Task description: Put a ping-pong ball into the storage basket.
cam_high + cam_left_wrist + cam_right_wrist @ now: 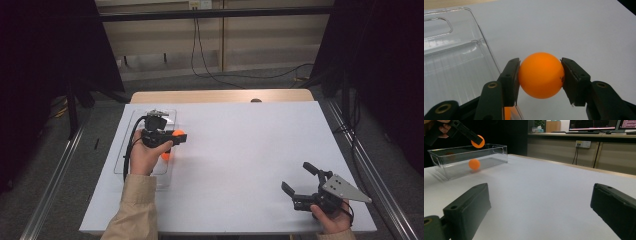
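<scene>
While my left gripper (540,75) clamps a smooth, glossy orange ball (541,75) just beside the right rim of the clear plastic bin (454,62), I would either carry it squarely over the bin or well clear before releasing. A second orange ball (474,164) lies inside. My right gripper (305,182) rests apart, jaws wide and empty.

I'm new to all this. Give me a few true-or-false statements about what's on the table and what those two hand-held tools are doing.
1. The left gripper holds an orange ball between its jaws. True.
2. The clear plastic bin contains a second orange ball. True.
3. The right gripper also grips a ball. False: its jaws stand open with nothing between them.
4. The bin sits beside the right gripper. False: it sits on the white table at the left, far from that gripper.
</scene>
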